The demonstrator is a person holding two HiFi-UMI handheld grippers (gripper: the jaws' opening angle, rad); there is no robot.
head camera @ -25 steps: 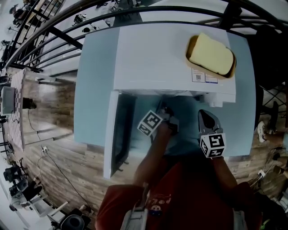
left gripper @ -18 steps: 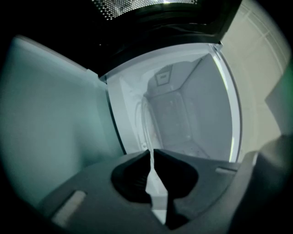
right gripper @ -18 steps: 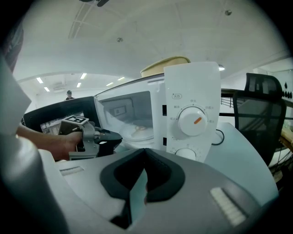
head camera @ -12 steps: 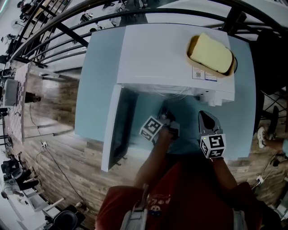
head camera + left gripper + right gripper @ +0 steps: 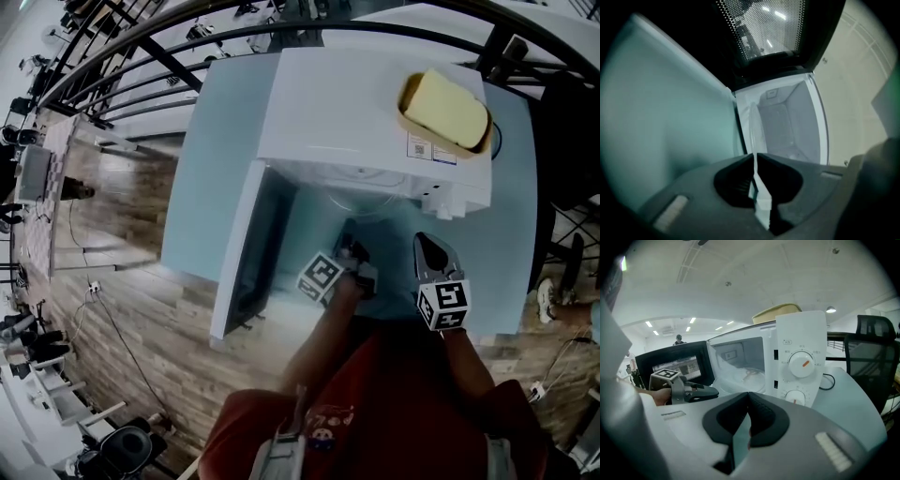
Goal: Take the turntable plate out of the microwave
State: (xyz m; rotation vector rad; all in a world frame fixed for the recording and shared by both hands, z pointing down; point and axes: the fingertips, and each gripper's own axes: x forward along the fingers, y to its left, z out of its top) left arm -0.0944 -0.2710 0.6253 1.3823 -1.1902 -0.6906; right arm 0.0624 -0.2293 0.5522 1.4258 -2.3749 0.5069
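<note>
Since left tongs (image 5: 346, 231) pinch the plate (image 5: 746, 375) rim and right tongs (image 5: 424, 241) sit clenched empty, we'd slide it out level, slowly.

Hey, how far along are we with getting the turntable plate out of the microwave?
Done: the microwave door stands open. In hand: the left gripper, jaws shut, pinches the turntable plate by its rim, partly out. Left: draw it clear; the right gripper is empty.
</note>
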